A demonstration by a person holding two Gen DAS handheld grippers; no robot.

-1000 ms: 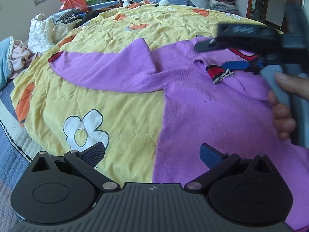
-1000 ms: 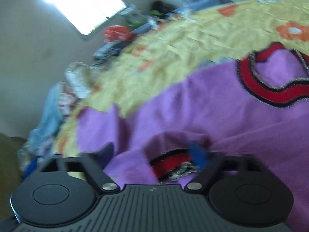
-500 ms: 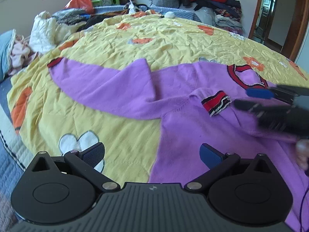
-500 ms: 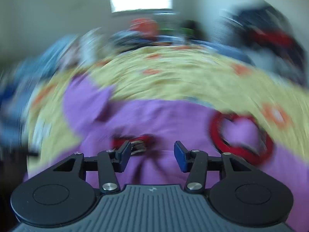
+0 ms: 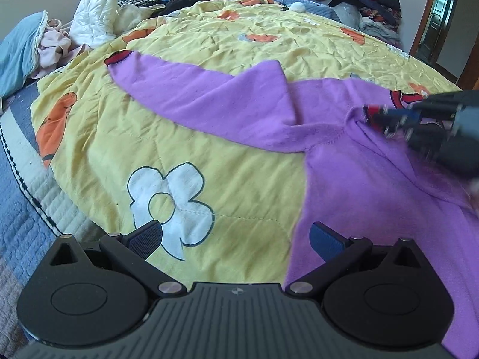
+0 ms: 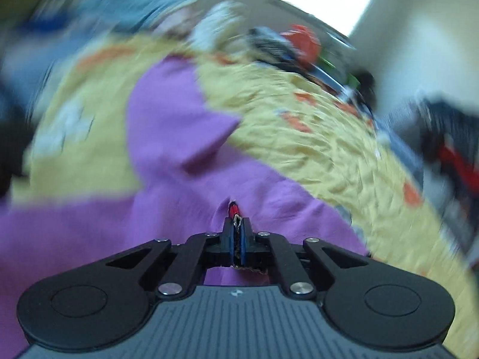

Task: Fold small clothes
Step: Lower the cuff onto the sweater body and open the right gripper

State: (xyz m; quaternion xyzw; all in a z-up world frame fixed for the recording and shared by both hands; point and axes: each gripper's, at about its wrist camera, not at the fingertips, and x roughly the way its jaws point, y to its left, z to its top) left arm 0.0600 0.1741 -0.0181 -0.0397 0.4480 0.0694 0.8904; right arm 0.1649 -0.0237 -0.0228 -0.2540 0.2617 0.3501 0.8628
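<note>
A: Where is the garment?

B: The purple knit sweater with red-and-black striped cuffs (image 5: 344, 161) lies spread on the yellow quilted bedspread with orange and white flowers (image 5: 209, 155). One sleeve stretches away from the body toward the heap of clothes at the bed's far edge, and the other is folded in over the body.

A: And the claws?

B: The right gripper (image 6: 238, 233) has just been closing and is now clamped on the striped cuff (image 6: 233, 209) of the folded-in sleeve, cloth pinched between its pads. The left gripper (image 5: 236, 239) hangs with its jaws apart and nothing between them, above the sweater's side edge.

A: So which step?

B: I'd say a sleeve fold, cuff freshly seized. Next, carry that cuff across the body and lay it flat. The left one probably has to pin or take the side edge, so the body doesn't drag.
</note>
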